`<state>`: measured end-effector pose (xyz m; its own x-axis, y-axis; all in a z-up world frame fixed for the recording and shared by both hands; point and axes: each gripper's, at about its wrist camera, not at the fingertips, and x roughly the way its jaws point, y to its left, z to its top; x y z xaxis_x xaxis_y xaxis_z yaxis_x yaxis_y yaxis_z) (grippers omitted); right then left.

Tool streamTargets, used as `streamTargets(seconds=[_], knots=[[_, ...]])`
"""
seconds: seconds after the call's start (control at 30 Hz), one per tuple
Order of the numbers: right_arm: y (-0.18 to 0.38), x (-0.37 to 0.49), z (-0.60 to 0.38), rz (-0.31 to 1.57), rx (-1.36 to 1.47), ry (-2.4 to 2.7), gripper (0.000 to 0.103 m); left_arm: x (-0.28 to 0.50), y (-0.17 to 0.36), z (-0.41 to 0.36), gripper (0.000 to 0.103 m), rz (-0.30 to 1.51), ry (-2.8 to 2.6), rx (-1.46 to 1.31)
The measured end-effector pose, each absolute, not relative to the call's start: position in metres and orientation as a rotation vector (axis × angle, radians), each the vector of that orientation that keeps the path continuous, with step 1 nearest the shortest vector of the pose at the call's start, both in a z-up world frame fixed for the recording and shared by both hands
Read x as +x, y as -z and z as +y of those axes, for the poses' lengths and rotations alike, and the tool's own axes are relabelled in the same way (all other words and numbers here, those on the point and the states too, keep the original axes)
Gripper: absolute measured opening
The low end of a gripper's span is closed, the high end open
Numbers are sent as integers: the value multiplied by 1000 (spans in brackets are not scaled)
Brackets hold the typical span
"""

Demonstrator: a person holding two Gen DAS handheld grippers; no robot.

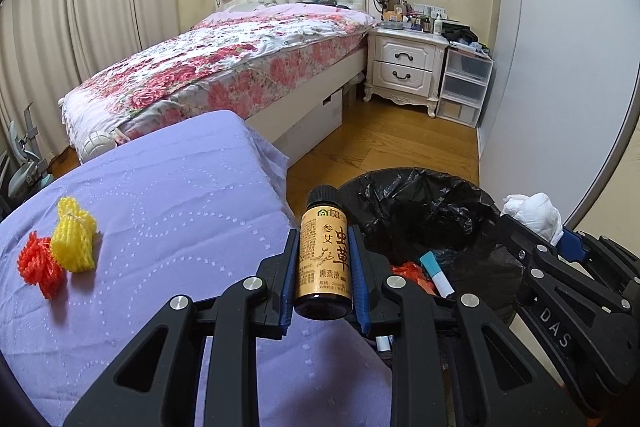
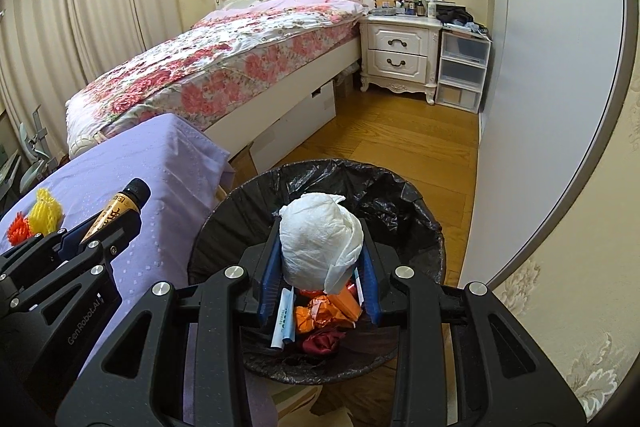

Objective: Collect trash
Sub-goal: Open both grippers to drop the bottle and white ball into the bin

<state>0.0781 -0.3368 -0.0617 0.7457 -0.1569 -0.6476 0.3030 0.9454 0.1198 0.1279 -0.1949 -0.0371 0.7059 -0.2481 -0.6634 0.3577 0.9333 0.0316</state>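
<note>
My left gripper [image 1: 323, 259] clamps its jaws on one amber, gold-labelled, black-capped bottle [image 1: 324, 259] beside the black-lined bin [image 2: 420, 223], my right gripper [image 2: 320, 259] pinches one crumpled white tissue wad [image 2: 322, 239] above it, and two foam nets, one yellow [image 1: 74, 241], one orange [image 1: 40, 265], lie far left on the lilac-covered desk [image 1: 180, 195].

bin [image 2: 424, 211] right of covered table [image 1: 168, 195] | net wads [image 1: 60, 251] on table | bed [image 1: 224, 63] behind

Amber bottle [image 1: 324, 255] in left gripper [image 1: 323, 247]
</note>
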Motion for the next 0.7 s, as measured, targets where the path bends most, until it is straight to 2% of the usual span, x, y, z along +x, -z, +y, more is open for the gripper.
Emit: streamTargets(seconds=[0.47, 0.53, 0.6, 0.7], knots=[[69, 86, -355, 696, 256, 278, 34, 137, 43, -215, 25, 726, 339, 202], [69, 86, -355, 697, 254, 279, 34, 137, 43, -216, 30, 727, 338, 208], [70, 86, -355, 698, 255, 279, 35, 138, 42, -215, 48, 723, 334, 208], [70, 85, -357, 692, 260, 287, 46, 136, 41, -214, 58, 710, 324, 214]])
